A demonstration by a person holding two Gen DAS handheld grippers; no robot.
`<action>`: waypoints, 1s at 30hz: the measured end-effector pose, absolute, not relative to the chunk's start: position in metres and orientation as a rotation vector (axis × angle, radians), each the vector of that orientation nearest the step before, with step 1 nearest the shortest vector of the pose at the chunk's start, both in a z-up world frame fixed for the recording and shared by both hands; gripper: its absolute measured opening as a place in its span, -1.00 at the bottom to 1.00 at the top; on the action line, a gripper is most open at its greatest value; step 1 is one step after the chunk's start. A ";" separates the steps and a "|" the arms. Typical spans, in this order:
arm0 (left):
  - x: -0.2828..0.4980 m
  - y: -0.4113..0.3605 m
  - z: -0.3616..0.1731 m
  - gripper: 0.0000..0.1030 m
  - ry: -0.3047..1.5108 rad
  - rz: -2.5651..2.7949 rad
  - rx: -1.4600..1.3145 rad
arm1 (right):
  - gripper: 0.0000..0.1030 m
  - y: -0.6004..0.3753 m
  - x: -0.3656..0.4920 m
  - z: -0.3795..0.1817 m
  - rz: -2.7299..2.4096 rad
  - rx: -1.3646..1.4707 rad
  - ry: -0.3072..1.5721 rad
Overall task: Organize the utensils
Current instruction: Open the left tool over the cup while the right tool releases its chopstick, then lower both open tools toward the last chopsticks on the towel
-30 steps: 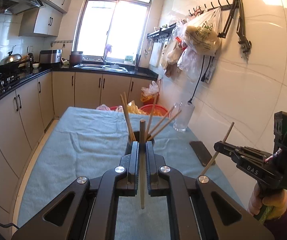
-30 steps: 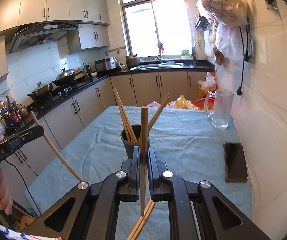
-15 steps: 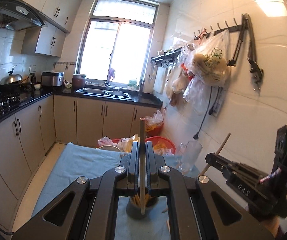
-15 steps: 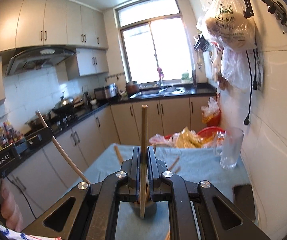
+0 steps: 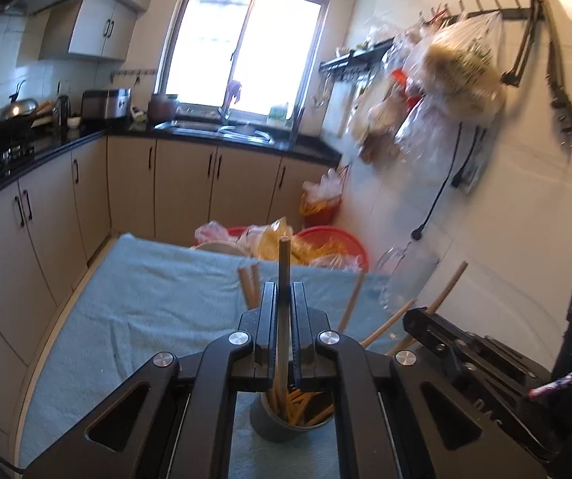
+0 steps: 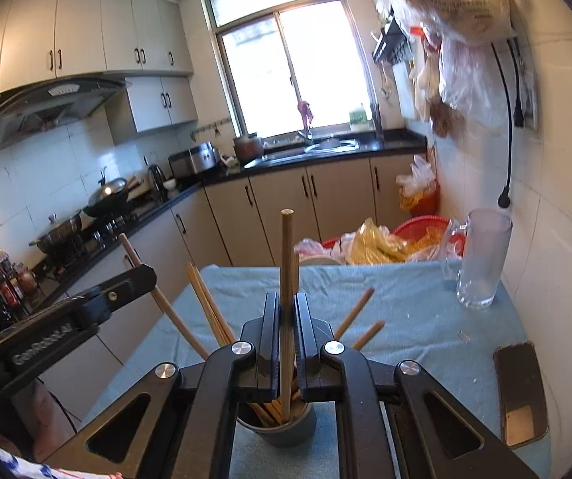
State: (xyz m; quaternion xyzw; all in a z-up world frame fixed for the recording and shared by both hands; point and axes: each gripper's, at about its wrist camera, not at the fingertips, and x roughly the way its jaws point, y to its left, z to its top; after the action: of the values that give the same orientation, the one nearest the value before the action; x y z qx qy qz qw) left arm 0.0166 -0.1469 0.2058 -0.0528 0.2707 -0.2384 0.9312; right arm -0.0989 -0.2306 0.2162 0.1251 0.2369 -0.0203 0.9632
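Clamping 1 wooden chopstick apiece, both pairs of fingers are clenched tight above a dark gray holder cup [image 5: 292, 419] on the table [image 5: 146, 303], which is draped in a pale blue cloth. The left gripper [image 5: 285, 319] grips its chopstick [image 5: 283, 287] upright, the lower tip hanging over the cup's mouth among several chopsticks already standing in it. The right gripper [image 6: 285, 327] holds its chopstick [image 6: 286, 279] the same way, its lower end dipping toward the cup's opening; whether either tip touches anything inside cannot be told. Loose chopsticks [image 6: 206, 303] lean out of the cup to the left and right. In the left wrist view the right gripper juts in from the right with its stick angled up; in the right wrist view the left one enters from the left, a hand [image 6: 42, 419] beneath it. A clear glass mug [image 6: 481, 259] stands near the tiled wall, and a dark phone [image 6: 519, 391] lies at the table's right edge. Beyond the table's far end, red basins [image 6: 425, 227] hold plastic bags.
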 end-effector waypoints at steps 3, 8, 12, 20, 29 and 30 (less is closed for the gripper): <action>0.018 -0.142 0.197 -0.89 0.575 -0.476 -0.123 | -0.86 -0.232 -0.095 0.208 -0.039 0.256 0.498; 0.009 -0.136 0.200 -0.87 0.564 -0.469 -0.126 | -0.85 -0.230 -0.093 0.204 -0.042 0.256 0.504; -0.007 -0.127 0.207 -0.45 0.546 -0.463 -0.137 | -0.55 -0.226 -0.093 0.206 -0.045 0.250 0.500; -0.053 -0.097 0.224 -0.02 0.469 -0.434 -0.152 | -0.18 -0.224 -0.114 0.226 -0.059 0.250 0.455; -0.101 -0.063 0.211 0.29 0.472 -0.350 -0.132 | 0.26 -0.216 -0.173 0.234 -0.071 0.210 0.418; -0.103 -0.060 0.207 0.30 0.488 -0.344 -0.131 | 0.27 -0.215 -0.181 0.229 -0.075 0.209 0.428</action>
State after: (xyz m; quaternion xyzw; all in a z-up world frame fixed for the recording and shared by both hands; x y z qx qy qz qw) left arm -0.1025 -0.0605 0.2067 -0.0647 0.2403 -0.1692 0.9536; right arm -0.1811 -0.2153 0.2288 0.1036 0.2118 -0.0370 0.9711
